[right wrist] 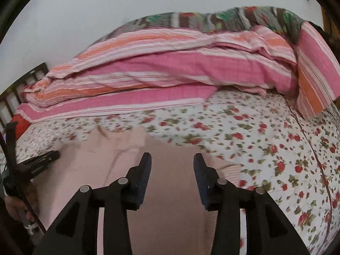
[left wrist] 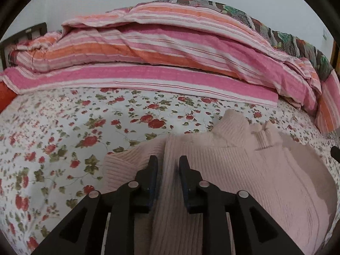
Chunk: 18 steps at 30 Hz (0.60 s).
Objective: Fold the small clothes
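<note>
That soft, floppy pink knit sweater [left wrist: 244, 170] looks light and drapey: the left gripper [left wrist: 168, 163] pinches a near ridge of it, while the right gripper [right wrist: 172, 161] hangs open, empty, above its near-right part.

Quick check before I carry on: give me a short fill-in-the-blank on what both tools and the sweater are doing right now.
1. The left tool is shut on a raised fold of the pale ____ knit sweater.
2. The right tool hovers over the sweater with its jaws ____.
3. The sweater lies on a bedsheet printed with red ____.
4. Behind it, the folded quilt has pink and ____ stripes.

Missing words: pink; open; flowers; orange
</note>
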### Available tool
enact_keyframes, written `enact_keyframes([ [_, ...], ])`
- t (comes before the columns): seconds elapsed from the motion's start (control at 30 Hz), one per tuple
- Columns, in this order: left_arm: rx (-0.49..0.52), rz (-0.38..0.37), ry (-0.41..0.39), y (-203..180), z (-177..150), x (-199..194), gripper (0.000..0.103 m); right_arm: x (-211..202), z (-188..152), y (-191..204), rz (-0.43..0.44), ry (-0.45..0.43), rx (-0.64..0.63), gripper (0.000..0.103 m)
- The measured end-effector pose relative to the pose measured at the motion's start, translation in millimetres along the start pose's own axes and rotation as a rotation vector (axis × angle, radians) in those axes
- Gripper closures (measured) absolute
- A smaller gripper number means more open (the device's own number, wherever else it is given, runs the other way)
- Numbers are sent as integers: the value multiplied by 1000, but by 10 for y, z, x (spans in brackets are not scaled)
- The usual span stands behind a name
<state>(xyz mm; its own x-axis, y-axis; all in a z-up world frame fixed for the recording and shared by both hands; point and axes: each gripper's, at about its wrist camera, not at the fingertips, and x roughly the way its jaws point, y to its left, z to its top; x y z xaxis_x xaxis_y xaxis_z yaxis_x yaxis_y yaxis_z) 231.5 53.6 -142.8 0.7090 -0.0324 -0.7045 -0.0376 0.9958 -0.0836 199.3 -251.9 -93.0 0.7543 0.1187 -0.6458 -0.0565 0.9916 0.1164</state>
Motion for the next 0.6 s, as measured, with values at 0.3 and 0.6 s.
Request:
enact_keyframes([
  [0.3, 9, 1, -51, 64, 41, -204, 38, -50, -224, 502, -13, 18, -92, 54],
  [0.6, -62, -34, -100, 434, 62, -371, 36, 122, -352, 846, 32, 112, -84, 55],
])
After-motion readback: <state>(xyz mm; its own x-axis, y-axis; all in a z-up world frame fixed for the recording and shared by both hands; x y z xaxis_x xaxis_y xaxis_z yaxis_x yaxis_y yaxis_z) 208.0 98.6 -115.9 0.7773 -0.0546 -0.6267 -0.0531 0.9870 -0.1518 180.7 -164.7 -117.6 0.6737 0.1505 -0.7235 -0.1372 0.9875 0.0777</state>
